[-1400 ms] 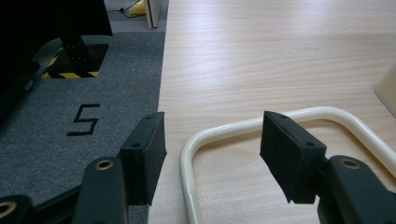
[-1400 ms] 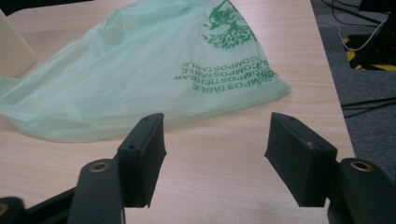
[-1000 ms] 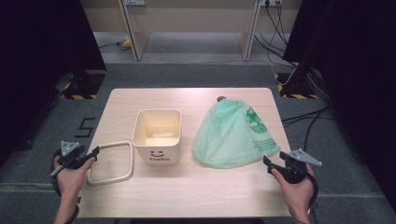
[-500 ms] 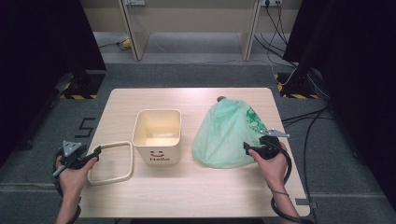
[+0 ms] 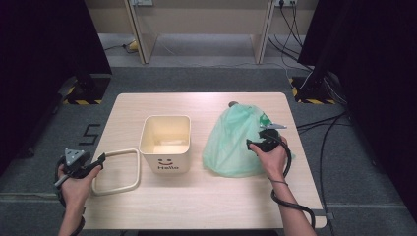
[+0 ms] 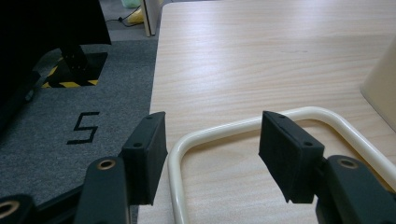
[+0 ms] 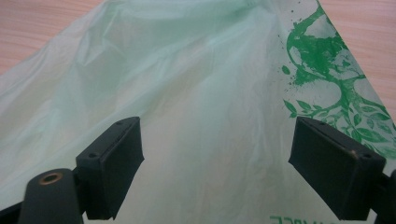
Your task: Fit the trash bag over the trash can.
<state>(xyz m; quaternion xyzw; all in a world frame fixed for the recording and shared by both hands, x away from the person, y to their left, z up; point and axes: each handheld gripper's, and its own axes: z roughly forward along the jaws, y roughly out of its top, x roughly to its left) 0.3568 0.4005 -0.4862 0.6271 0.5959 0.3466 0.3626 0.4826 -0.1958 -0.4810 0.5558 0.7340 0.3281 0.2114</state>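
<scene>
The green plastic bag (image 5: 236, 142) lies on the right half of the wooden table (image 5: 196, 201), spread in a soft heap, with a dark green leaf print (image 7: 327, 70) near one edge. The right gripper (image 5: 255, 143) is over the bag's right part, and its jaws have just been opening; in the right gripper view they stand wide apart above the thin film and do not pinch it. Left of the bag, close but apart, stands the cream bin (image 5: 165, 142) with a smiling face and the word "Hello" on its front. Just beside the bin on the left lies a cream frame (image 5: 118, 169) with rounded corners, flat on the table. The left gripper (image 6: 212, 144) is released, one corner of the frame between its jaws, and its pads do not press on the frame
</scene>
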